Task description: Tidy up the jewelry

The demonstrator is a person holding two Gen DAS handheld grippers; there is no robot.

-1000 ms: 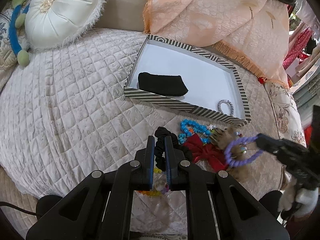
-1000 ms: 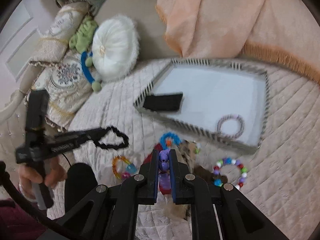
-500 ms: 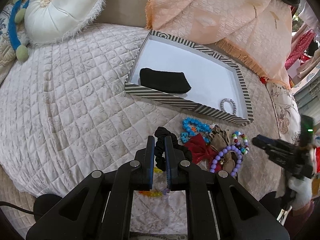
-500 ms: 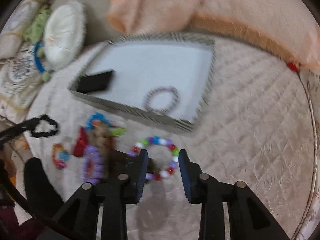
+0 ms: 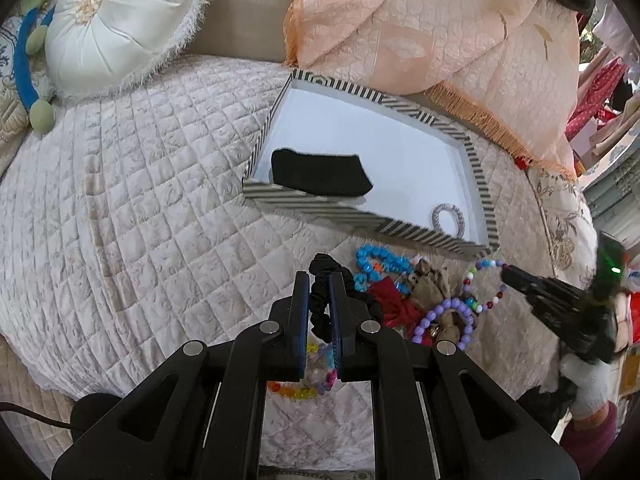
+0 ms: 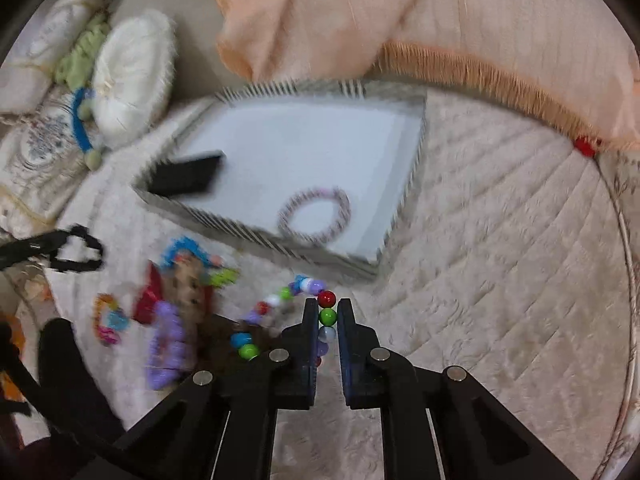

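Left hand-held gripper [image 5: 319,304] clamps black scrunchie [image 5: 322,300]; right hand-held gripper [image 6: 324,320] pinches multicolour bead bracelet [image 6: 280,312] above quilted bed [image 5: 120,200]. Striped tray [image 5: 360,218] holds black band [image 5: 320,178], pale bracelet [image 6: 316,216].

- Left wrist: looks steeply down over bed [image 5: 120,208], close.
- Right wrist: same tilt, farther right.
- Both share tray [image 5: 360,220] [image 6: 256,236].

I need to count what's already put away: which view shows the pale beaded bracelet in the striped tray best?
The right wrist view: pale beaded bracelet shows whole, though blurred. The left wrist view shows it sharper but small.
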